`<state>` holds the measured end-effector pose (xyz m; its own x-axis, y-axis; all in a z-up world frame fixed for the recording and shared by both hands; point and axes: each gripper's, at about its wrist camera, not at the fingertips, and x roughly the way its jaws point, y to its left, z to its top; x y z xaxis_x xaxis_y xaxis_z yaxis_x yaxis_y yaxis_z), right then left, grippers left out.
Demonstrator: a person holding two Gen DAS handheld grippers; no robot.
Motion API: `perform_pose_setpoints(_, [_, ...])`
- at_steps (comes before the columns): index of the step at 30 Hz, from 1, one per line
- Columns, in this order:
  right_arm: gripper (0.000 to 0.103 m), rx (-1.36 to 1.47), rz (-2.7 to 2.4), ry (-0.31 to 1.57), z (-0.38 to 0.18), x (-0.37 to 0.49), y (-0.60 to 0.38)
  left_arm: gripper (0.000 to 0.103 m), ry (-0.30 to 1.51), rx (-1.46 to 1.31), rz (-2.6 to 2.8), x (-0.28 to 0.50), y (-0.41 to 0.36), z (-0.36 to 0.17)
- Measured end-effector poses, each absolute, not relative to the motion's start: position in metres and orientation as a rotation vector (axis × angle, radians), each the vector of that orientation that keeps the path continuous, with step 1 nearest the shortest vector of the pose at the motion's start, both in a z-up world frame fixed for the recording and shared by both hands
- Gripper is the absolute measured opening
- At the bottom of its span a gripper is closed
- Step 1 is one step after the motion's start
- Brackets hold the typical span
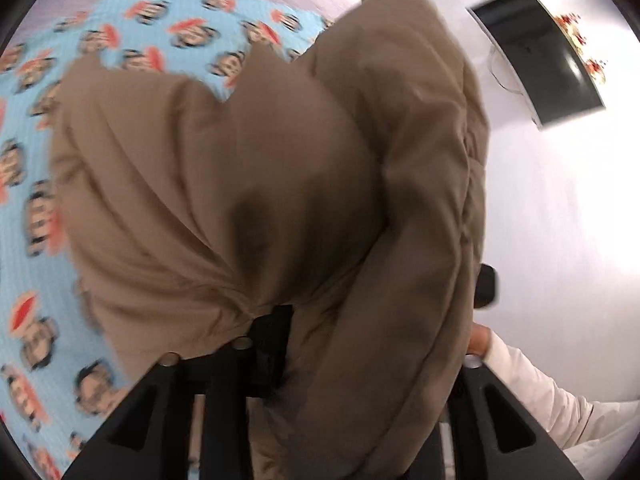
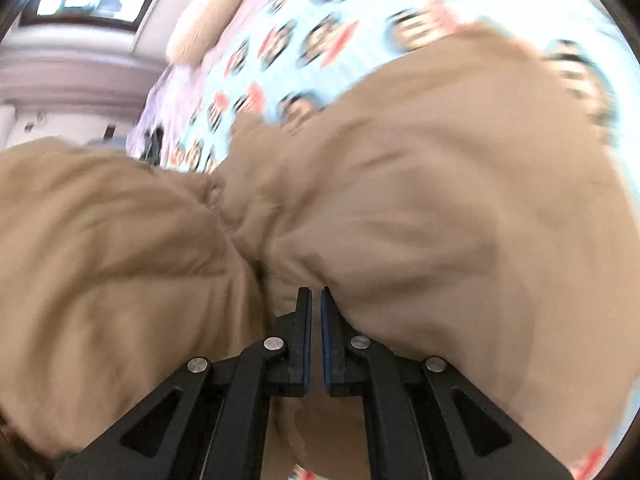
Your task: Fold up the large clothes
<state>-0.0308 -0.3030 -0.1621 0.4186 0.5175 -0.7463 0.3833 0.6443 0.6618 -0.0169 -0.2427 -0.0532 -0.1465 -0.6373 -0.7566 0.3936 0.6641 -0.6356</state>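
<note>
Tan padded coat lifted over the bed, both claws pinched tight on it — left claw, right claw. Keep them level, lay it flat.

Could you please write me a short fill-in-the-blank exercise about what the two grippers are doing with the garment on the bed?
1. The garment held by both grippers is ____ in colour.
2. The right gripper has its jaws ____ on the fabric.
3. The bed cover under the garment is light ____ with a cartoon face print.
4. On the white wall in the left wrist view hangs a dark ____.

Missing words: tan; shut; blue; screen
</note>
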Motion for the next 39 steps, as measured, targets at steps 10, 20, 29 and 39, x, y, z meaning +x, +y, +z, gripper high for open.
perform_pose_setpoints(10, [0.037, 0.940, -0.014, 1.152, -0.143, -0.107, -0.355, 0.066, 1.486, -0.288, -1.034, -0.008, -0.315, -0.099])
perform_pose_setpoints(20, [0.079, 0.681, 0.242, 1.047, -0.073, -0.167, -0.304, 0.066, 1.491, -0.217, -0.981, -0.012, -0.339, -0.086])
perform_pose_setpoints(29, [0.011, 0.698, 0.032, 1.094, -0.105, -0.142, -0.298, 0.066, 1.257, -0.038, -0.950, -0.016, -0.333, -0.012])
perform_pose_setpoints(39, [0.011, 0.844, -0.026, 1.132, -0.147, -0.166, -0.334, 0.066, 1.172, -0.008, -0.455, 0.060, -0.242, -0.070])
